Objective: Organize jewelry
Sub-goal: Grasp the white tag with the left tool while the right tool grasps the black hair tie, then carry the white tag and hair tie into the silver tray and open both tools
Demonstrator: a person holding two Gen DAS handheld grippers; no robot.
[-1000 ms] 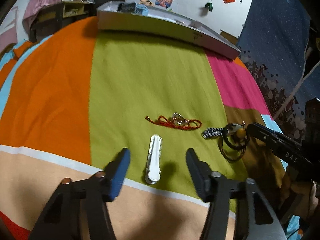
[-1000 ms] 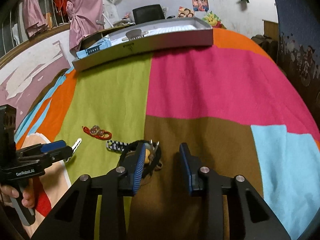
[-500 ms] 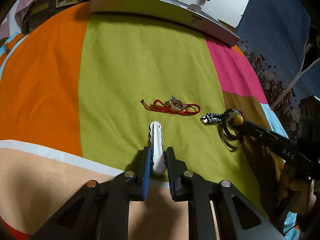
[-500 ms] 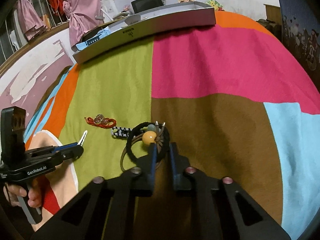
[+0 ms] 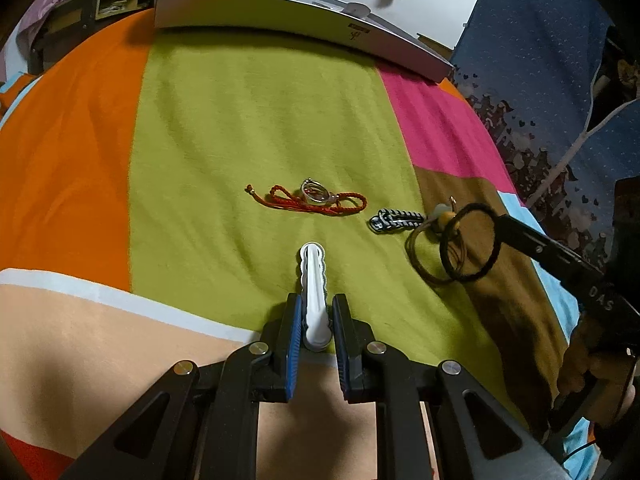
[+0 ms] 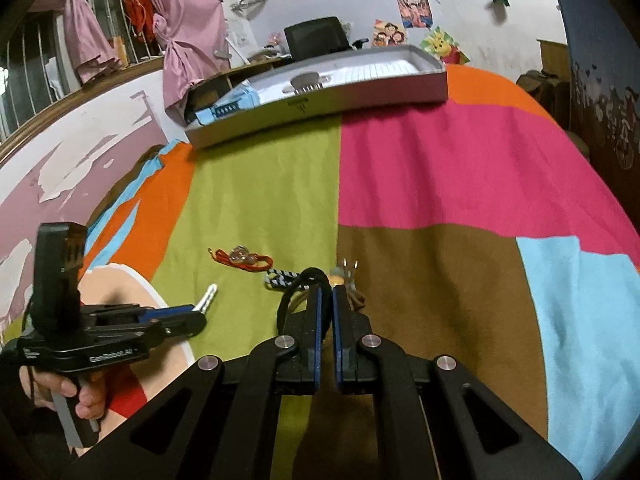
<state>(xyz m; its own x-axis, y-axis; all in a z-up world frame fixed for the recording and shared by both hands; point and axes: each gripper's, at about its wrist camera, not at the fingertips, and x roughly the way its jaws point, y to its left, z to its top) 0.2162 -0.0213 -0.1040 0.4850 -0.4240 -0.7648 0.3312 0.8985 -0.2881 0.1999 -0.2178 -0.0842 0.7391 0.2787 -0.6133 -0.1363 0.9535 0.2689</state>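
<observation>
My left gripper (image 5: 314, 312) is shut on a white hair clip (image 5: 313, 280), which points forward over the green patch of the bedspread. A red cord bracelet with a silver ring (image 5: 316, 199) lies just beyond it. To its right lies a black-and-white striped clip (image 5: 396, 219). My right gripper (image 6: 327, 300) is shut on a black hair tie (image 5: 470, 248), held a little off the cloth with a brown loop and an orange bead (image 5: 446, 219) hanging along. In the right wrist view the black hair tie (image 6: 294, 294) curves left of the fingers.
A long grey open box (image 5: 304, 24) with items inside lies across the far end of the bed, also shown as the grey box (image 6: 320, 92) ahead. A dark blue patterned curtain (image 5: 560, 80) hangs at the right. A hand (image 6: 72, 392) grips the left tool's handle.
Both grippers went from open to shut: the left closed on the white clip, the right on the black hair tie. The hair tie has since risen off the cloth.
</observation>
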